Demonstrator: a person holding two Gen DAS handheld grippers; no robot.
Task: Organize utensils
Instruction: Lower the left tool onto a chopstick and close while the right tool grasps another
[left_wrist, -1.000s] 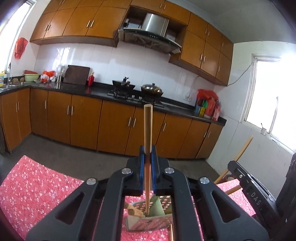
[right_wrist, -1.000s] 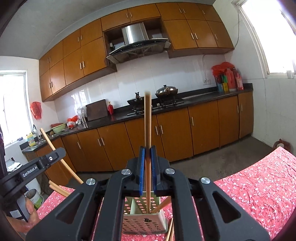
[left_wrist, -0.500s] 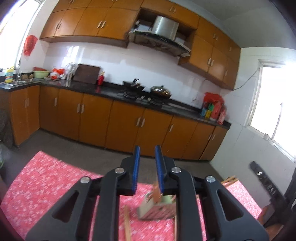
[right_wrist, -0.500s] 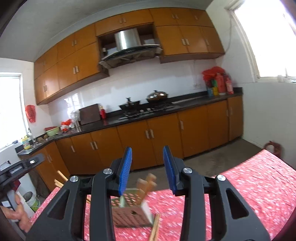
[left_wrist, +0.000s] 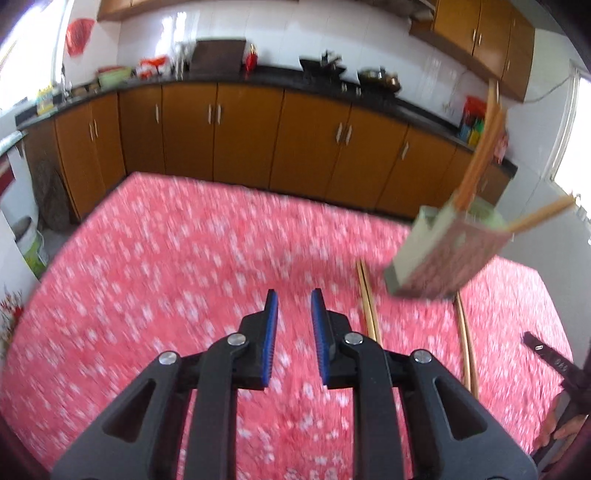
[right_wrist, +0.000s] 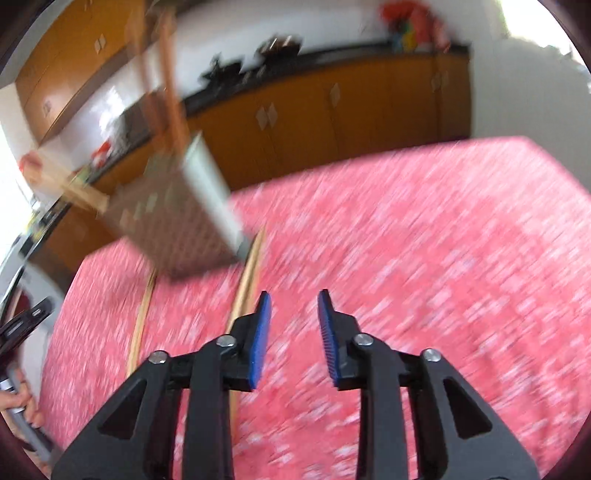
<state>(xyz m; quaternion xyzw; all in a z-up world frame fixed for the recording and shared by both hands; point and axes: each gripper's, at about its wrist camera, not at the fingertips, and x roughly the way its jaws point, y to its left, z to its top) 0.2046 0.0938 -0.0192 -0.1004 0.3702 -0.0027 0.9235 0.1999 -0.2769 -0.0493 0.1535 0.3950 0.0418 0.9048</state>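
The left gripper (left_wrist: 293, 295) hangs released and empty above the red floral worktop (left_wrist: 166, 258). Right of it chopsticks (left_wrist: 369, 306) lie by the perforated holder (left_wrist: 443, 254), which holds more. The right gripper (right_wrist: 293, 295), empty, is closing its fingers.

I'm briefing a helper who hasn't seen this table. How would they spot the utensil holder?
Start from the red floral tablecloth. Near its far edge stands the utensil holder, a pale perforated box with wooden chopsticks poking out of its top. It is the only upright thing there; the chopsticks beside it lie flat.
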